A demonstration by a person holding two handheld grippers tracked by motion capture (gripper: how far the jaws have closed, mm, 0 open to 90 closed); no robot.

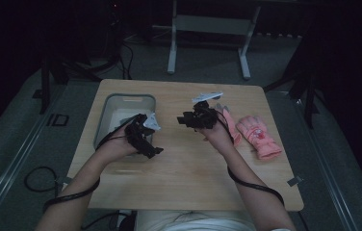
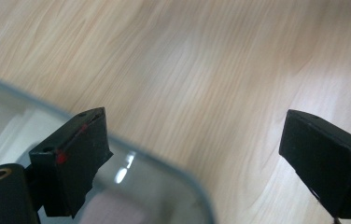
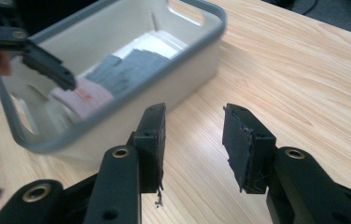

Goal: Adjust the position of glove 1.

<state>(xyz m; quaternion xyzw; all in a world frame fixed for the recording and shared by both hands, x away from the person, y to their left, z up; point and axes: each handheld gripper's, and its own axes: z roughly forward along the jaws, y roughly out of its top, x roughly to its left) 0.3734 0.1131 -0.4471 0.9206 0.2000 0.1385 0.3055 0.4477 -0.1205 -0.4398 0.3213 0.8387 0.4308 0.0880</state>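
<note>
A grey bin stands on the left of the wooden table. My left gripper hovers over the bin's near right corner. In the left gripper view its jaws stand wide apart over the rim and bare wood, holding nothing. My right gripper is at mid-table and points left toward the bin. Its jaws are parted with only tabletop between them. The bin holds folded grey cloth and a pink piece. A pink glove lies to the right, a second glove partly behind the right hand.
A white-legged frame stands on the floor beyond the table. Cables trail from both grippers off the near edge. The left gripper's jaw reaches over the bin in the right gripper view. Bare wood lies between the hands.
</note>
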